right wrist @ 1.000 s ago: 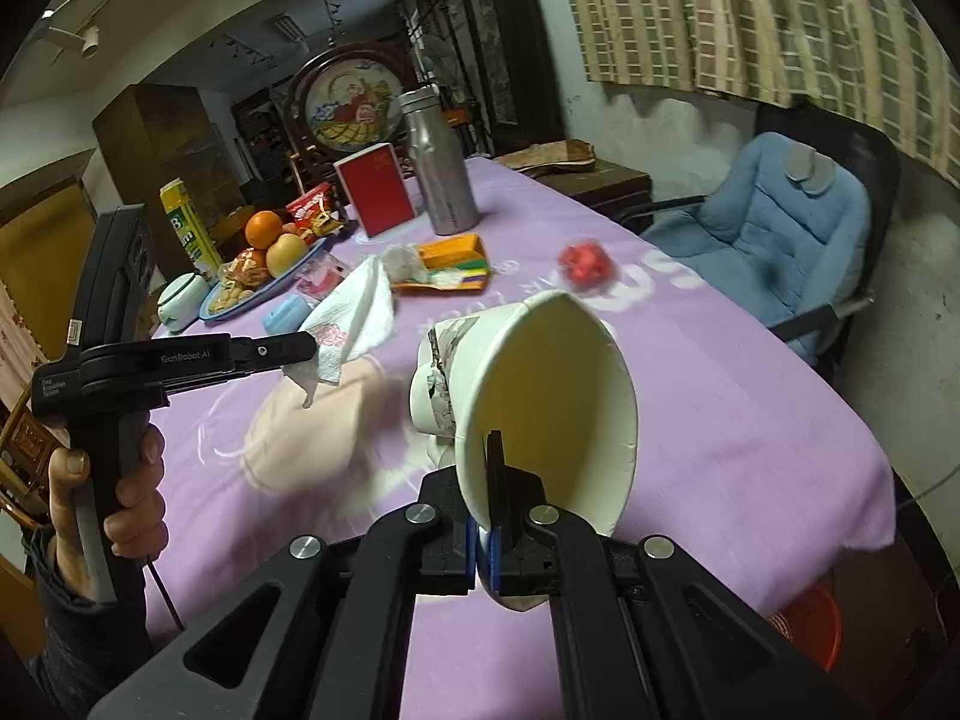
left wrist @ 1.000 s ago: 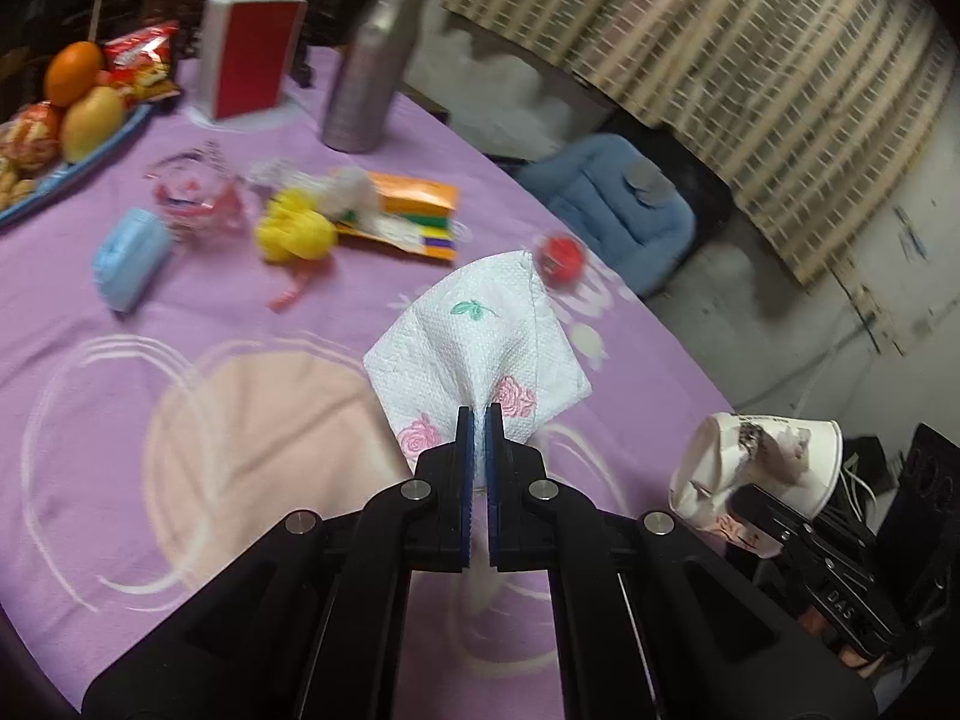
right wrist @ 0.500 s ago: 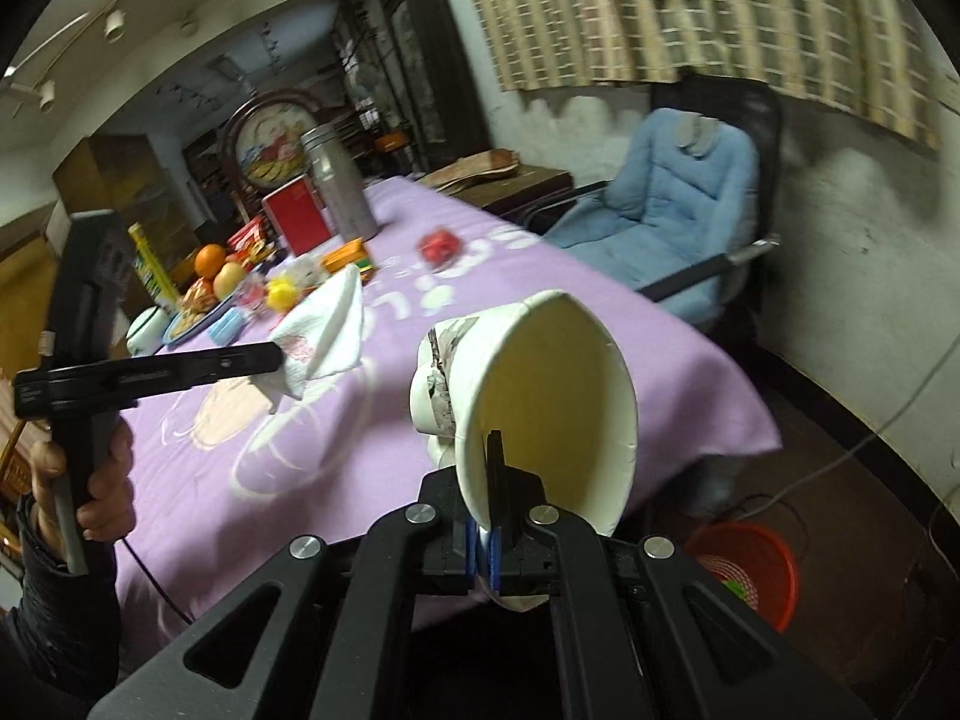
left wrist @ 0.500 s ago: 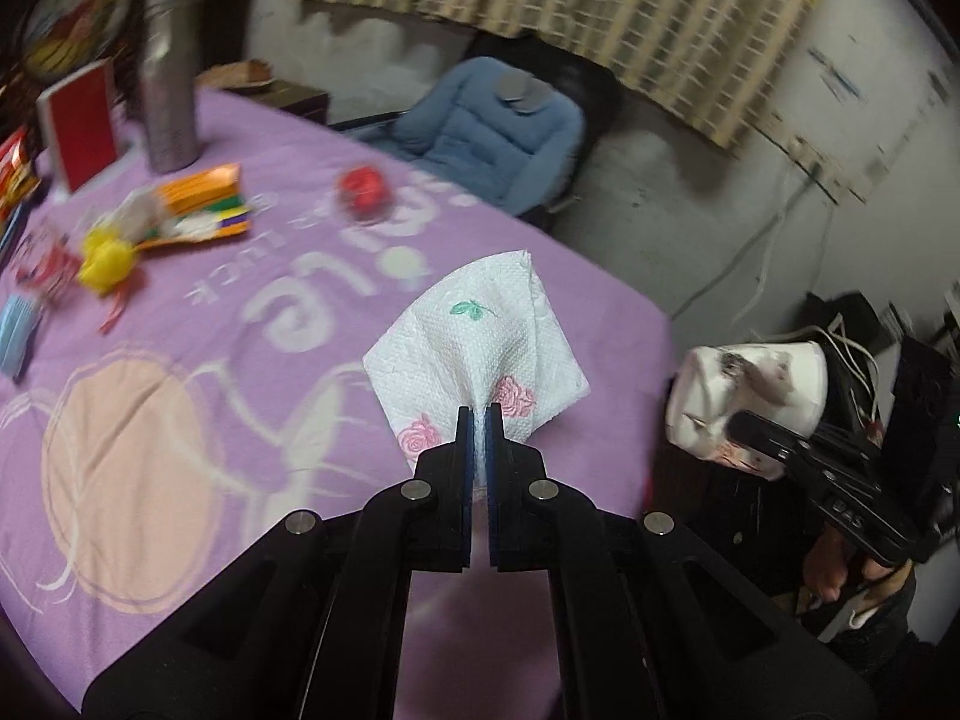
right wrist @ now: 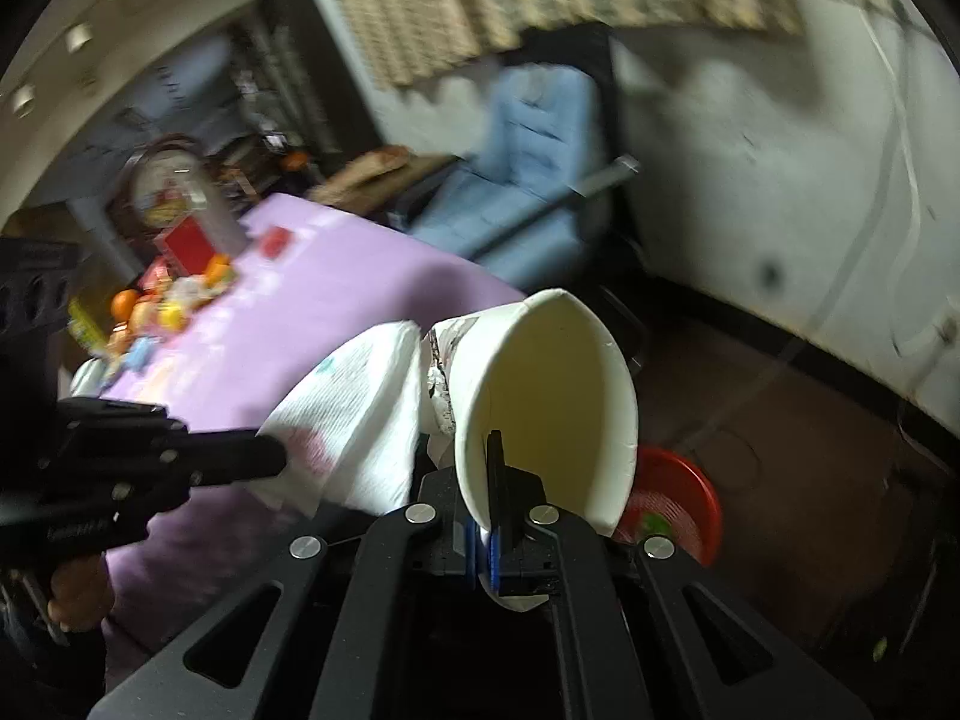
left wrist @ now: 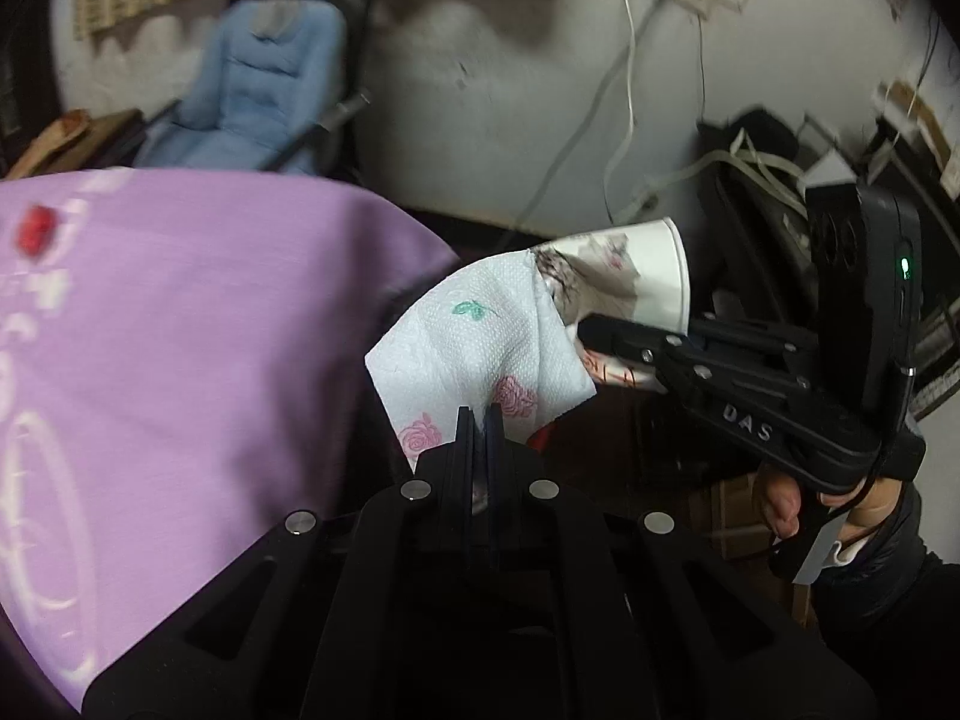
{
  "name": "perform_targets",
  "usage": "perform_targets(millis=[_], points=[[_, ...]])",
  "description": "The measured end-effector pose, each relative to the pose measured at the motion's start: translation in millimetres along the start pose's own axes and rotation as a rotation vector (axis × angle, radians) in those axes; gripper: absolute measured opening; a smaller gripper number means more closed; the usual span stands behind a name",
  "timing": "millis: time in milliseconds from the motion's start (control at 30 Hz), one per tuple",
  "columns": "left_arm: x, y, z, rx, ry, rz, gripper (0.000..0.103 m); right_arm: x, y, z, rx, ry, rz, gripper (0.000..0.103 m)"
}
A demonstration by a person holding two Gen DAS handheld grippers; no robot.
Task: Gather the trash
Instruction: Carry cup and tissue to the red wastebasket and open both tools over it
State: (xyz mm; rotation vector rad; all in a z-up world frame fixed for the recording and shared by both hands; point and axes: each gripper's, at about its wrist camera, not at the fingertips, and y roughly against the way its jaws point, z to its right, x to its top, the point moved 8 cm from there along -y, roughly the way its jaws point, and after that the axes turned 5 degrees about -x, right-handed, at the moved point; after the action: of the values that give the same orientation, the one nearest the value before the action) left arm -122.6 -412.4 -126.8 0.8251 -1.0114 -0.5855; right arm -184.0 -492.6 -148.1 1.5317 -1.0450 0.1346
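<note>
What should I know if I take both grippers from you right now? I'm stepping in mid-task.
Left gripper: shut on the floral napkin, held off the purple table's edge.
Right gripper: shut on the paper cup's rim, cup tipped on its side beside the napkin.
Red bin: on the floor below and right of the cup, some trash inside.
Done: both pieces picked up and carried off the table.
Left: bring each over the bin and release. Other items remain at the table's far end, too blurred to sort.

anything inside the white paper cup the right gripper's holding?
The white paper cup shows only bare cream wall inside. One right gripper finger pokes over the rim. The cup's bottom is angled away, hidden.
</note>
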Motion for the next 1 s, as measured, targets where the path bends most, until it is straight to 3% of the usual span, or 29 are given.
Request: perform_targets(millis=[100, 267, 467, 533, 767, 900, 933, 967, 1000], points=[[-2.4, -50.2, 8.0, -0.018, 0.005, -0.081, 0.005, -19.6, -26.4, 42.9, -0.054, -0.068, -0.062, 0.003], [-16.9, -138.6, -9.1, -0.021, 0.08, -0.224, 0.004, -61.4, -96.7, 108.4, -0.066, -0.242, -0.22, 0.003], [-49.9, -228.8, -48.4, 0.022, 0.211, -0.397, 0.005, -103.4, -169.7, 141.2, -0.093, -0.343, -0.371, 0.003], [-53.2, -249.2, -51.4, -0.001, 0.256, -0.417, 0.005, -109.8, -182.1, 147.1, -0.097, -0.364, -0.39, 0.003], [-63.1, -287.3, -48.4, 0.017, 0.222, -0.515, 0.009, -112.5, -222.6, 160.7, -0.069, -0.452, -0.443, 0.006], [-59.0, -287.4, -42.5, 0.037, 0.197, -0.515, 0.011, -112.9, -231.7, 163.6, -0.066, -0.462, -0.473, 0.008], [-57.6, -286.8, -44.6, 0.036, 0.202, -0.514, 0.018, -111.5, -232.7, 162.1, -0.061, -0.463, -0.478, 0.013], [-56.4, -285.5, -45.5, 0.031, 0.211, -0.513, 0.029, -114.2, -228.0, 165.6, -0.06, -0.464, -0.479, 0.034], [-54.9, -283.9, -45.3, 0.024, 0.218, -0.51, 0.034, -113.1, -226.9, 167.3, -0.061, -0.47, -0.477, 0.046]])
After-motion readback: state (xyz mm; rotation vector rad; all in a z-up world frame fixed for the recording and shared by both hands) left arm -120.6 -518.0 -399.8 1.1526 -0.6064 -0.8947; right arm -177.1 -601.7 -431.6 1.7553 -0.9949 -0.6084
